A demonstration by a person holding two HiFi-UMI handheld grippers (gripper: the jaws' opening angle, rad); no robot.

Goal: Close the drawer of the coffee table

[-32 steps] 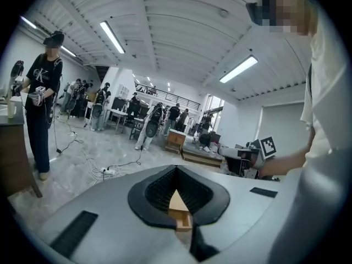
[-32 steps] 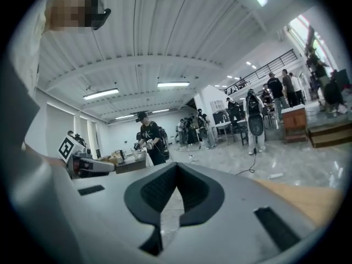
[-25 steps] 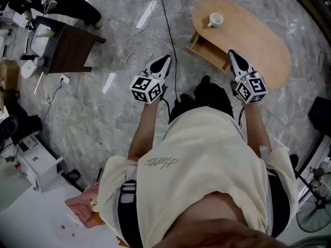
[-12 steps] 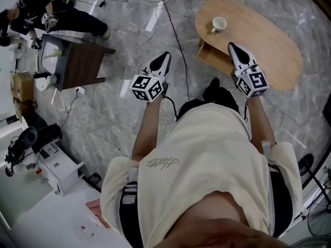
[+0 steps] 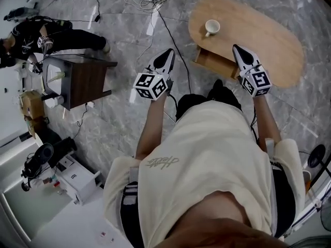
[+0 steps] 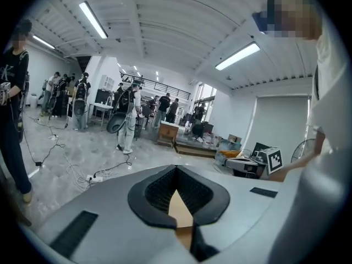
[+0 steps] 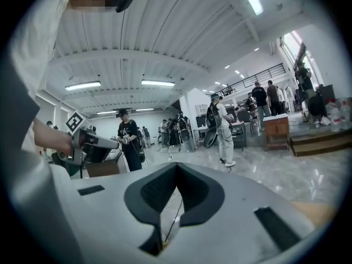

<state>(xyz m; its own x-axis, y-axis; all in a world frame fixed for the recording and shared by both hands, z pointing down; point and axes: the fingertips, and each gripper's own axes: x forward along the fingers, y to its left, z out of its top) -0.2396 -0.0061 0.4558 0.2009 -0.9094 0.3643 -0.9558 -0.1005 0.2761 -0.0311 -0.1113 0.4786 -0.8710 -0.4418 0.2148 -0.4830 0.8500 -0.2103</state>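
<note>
As the person is stepping nearer, the drawer (image 5: pixel 214 62) is still gaping.
Left gripper (image 5: pixel 167 56) and right gripper (image 5: pixel 238 50) are riding pinched together, empty; drawer at right's nine o'clock.

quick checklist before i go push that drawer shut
1. Drawer open, with its front towards the person: ok.
2. Nothing sticking up out of the drawer: ok, as far as the head view shows.
3. Cup upright on the table: ok.
4. Left gripper and right gripper empty, jaws together: ok.
5. A gripper lined up on the drawer front: not ok. The right gripper view looks out across the room, and the left gripper is over the floor beside the drawer.
</note>
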